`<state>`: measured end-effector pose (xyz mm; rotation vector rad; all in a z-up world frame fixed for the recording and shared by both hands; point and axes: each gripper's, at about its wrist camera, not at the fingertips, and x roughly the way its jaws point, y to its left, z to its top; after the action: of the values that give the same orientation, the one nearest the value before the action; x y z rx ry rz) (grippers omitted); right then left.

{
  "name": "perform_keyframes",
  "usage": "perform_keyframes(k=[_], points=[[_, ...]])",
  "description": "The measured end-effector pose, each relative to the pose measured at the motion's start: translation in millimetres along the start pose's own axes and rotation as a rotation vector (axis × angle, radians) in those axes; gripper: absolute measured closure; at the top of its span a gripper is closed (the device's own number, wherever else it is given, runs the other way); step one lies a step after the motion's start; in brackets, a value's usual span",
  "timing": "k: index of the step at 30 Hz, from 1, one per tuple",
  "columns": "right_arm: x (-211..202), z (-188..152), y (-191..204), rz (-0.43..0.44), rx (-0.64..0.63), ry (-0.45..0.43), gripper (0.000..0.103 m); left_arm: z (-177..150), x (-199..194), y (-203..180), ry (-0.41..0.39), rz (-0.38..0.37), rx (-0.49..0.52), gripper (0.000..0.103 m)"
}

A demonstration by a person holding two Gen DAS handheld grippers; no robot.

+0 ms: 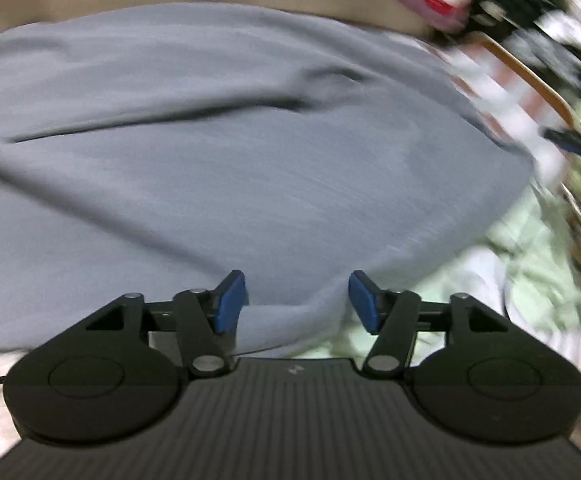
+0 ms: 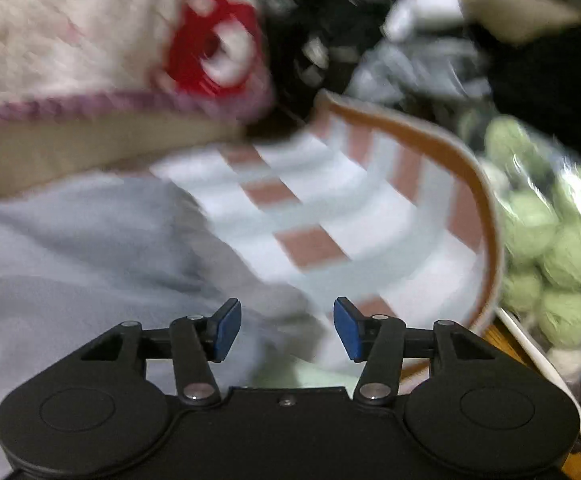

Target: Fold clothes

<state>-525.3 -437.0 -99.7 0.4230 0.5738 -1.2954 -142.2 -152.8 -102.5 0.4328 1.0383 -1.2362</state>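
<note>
A grey garment (image 1: 218,152) lies spread and creased across most of the left wrist view, blurred by motion. My left gripper (image 1: 297,302) is open just above its near edge, and a fold of the grey cloth reaches between the blue pads (image 1: 230,304) without being pinched. In the right wrist view the same grey garment (image 2: 74,248) fills the lower left. My right gripper (image 2: 287,330) is open over its right edge, where it meets a white and reddish checked cloth (image 2: 330,220). Nothing is held by either gripper.
A pale green cloth (image 1: 530,264) lies right of the grey garment. A fluffy white blanket with a red mark (image 2: 102,40) and purple trim lies behind. A bag of green yarn balls (image 2: 550,232) and dark clutter (image 2: 550,80) crowd the right side.
</note>
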Motion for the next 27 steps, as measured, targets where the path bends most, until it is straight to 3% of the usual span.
perform_keyframes(k=[2, 5, 10, 13, 15, 17, 22, 24, 25, 27], points=[[-13.3, 4.4, 31.6, 0.204, -0.054, -0.023, 0.046, -0.1, -18.0, 25.7, -0.034, 0.075, -0.075, 0.043], [-16.0, 6.5, 91.4, 0.546, -0.155, 0.029, 0.046, -0.2, -45.1, 64.2, -0.085, 0.187, -0.188, 0.042], [-36.8, -16.0, 203.8, 0.984, -0.454, 0.076, 0.046, -0.4, -90.2, 128.4, -0.170, 0.374, -0.375, 0.037], [-58.1, -39.7, 252.4, 1.174, -0.663, 0.100, 0.046, -0.5, -117.3, 166.9, -0.221, 0.487, -0.488, 0.032], [-69.0, -57.1, 276.3, 1.242, -0.801, 0.129, 0.046, -1.6, -133.4, 192.5, -0.251, 0.552, -0.562, 0.031], [-75.3, -73.3, 295.6, 1.264, -0.919, 0.154, 0.046, -8.0, -136.8, 219.4, -0.248, 0.559, -0.646, 0.030], [-80.4, -109.1, 320.1, 1.205, -1.105, 0.164, 0.047, -18.4, -128.5, 267.7, -0.221, 0.484, -0.818, 0.030], [-79.0, -116.6, 325.7, 1.201, -1.128, 0.140, 0.068, -17.3, -122.9, 277.2, -0.201, 0.487, -0.830, 0.030], [-78.5, -116.0, 328.1, 1.198, -1.117, 0.132, 0.099, -15.4, -120.2, 280.9, -0.191, 0.496, -0.826, 0.030], [-75.0, -104.6, 332.8, 1.186, -1.052, 0.123, 0.099, -7.9, -115.6, 289.1, -0.173, 0.510, -0.810, 0.030]])
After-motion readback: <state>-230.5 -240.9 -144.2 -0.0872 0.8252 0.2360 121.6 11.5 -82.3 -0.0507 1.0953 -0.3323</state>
